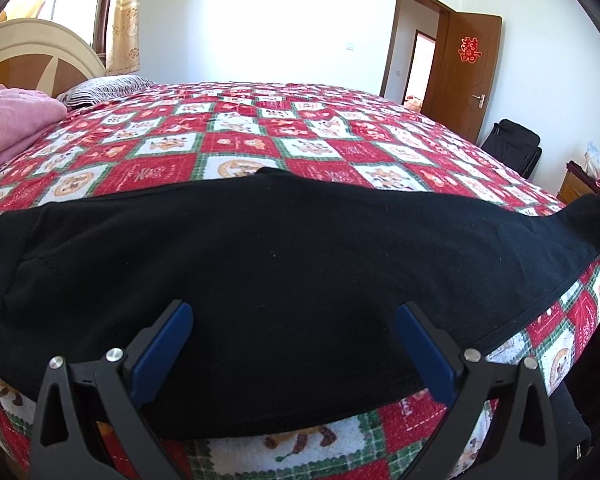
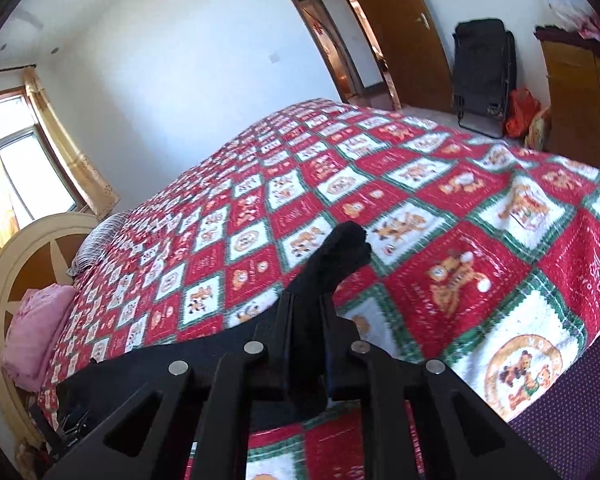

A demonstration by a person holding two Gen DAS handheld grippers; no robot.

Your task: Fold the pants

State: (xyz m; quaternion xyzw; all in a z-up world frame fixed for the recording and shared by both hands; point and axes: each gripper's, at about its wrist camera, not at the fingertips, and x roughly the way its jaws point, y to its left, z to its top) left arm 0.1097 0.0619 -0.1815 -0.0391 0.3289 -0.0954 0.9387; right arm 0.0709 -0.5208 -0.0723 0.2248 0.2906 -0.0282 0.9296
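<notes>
Bed [image 1: 340, 128]: covered edge to edge by a quilt [image 2: 440, 200] in red and white squares with green borders and bear figures. It fills most of both views.

Pants [image 1: 260, 264]: black, spread across the near part of the quilt in a broad band running from the left side to the right edge of my left wrist view. Surface mostly flat, with one small hump on the far edge. The right end rises off the quilt to a peak.

Headboard [image 2: 32, 264]: cream frame with brown panels, at the far left end of the bed.

Door [image 1: 468, 76]: brown wood, standing open, a red paper ornament on it.

Black bag [image 2: 484, 76]: upright on the floor beyond the bed, beside the door.

Pink folded bedding [image 2: 36, 336]: stacked by the headboard, a striped pillow [image 2: 100, 240] just past it.

My left gripper [image 1: 294, 350]: jaws spread wide, blue pads on either side of the pants' near edge, nothing pinched between them.

My right gripper [image 2: 306, 338]: jaws drawn narrow and clamped on a bunched corner of the pants, which sticks up past the fingertips above the quilt.
</notes>
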